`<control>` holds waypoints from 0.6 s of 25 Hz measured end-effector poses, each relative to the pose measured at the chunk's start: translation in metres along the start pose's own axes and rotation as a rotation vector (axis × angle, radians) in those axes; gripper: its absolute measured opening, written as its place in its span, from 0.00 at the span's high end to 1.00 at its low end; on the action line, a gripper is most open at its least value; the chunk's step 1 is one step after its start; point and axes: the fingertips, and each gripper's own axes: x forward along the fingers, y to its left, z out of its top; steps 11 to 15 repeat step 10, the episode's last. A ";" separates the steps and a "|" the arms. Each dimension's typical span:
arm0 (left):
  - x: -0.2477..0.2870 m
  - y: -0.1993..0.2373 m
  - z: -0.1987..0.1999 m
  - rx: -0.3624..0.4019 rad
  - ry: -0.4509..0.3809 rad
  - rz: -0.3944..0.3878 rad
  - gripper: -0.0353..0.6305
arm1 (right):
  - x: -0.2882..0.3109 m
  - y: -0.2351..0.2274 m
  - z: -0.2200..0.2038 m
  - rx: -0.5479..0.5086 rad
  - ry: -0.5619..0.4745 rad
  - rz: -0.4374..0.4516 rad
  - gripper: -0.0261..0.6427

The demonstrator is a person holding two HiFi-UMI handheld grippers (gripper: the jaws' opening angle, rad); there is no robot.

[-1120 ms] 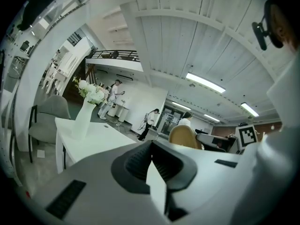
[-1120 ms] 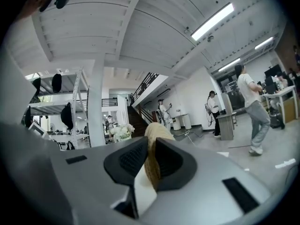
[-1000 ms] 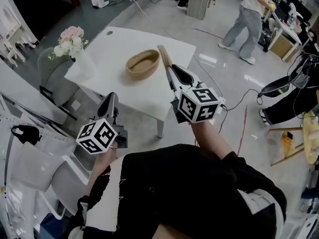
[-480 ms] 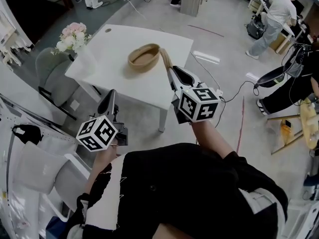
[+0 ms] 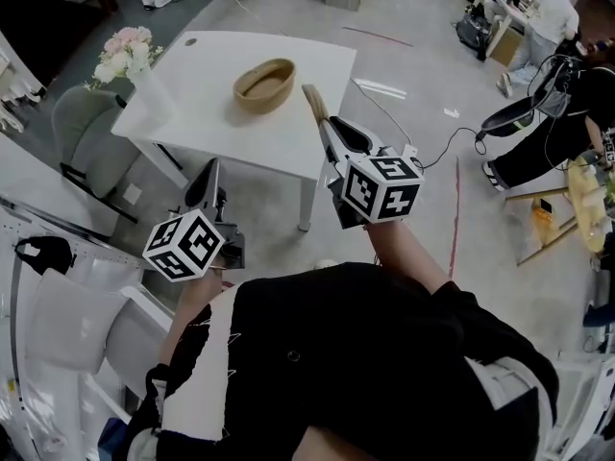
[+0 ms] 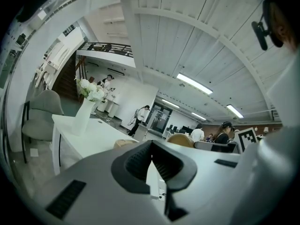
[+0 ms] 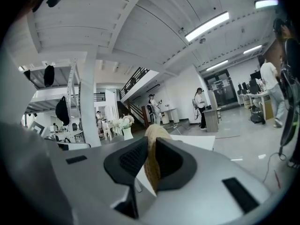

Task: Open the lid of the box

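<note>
Jaws of the right gripper (image 7: 150,150) were clamped on the flat tan woven lid (image 5: 314,105), carried farther from the open oval woven box (image 5: 264,83) left on the white table (image 5: 288,147). Opening was judged done. Those of the left gripper (image 6: 151,159) were pressed together, empty.

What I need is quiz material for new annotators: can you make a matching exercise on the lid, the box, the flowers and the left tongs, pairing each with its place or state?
Things:
1. lid
2. box
3. flowers
4. left tongs

Places or states:
A. open, on the white table
B. shut, with nothing in them
C. clamped on edge in the right tongs
D. in a vase at the table's corner

Pairs: 1-C, 2-A, 3-D, 4-B
</note>
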 end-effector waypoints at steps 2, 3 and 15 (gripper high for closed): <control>-0.003 0.000 -0.004 -0.002 0.002 -0.004 0.93 | -0.003 0.001 -0.004 0.002 0.006 -0.005 0.87; -0.004 0.000 -0.005 -0.003 0.003 -0.005 0.93 | -0.004 0.002 -0.005 0.000 0.009 -0.006 0.87; -0.007 0.000 -0.003 -0.003 0.000 -0.008 0.93 | -0.004 0.009 -0.003 -0.014 0.009 -0.004 0.87</control>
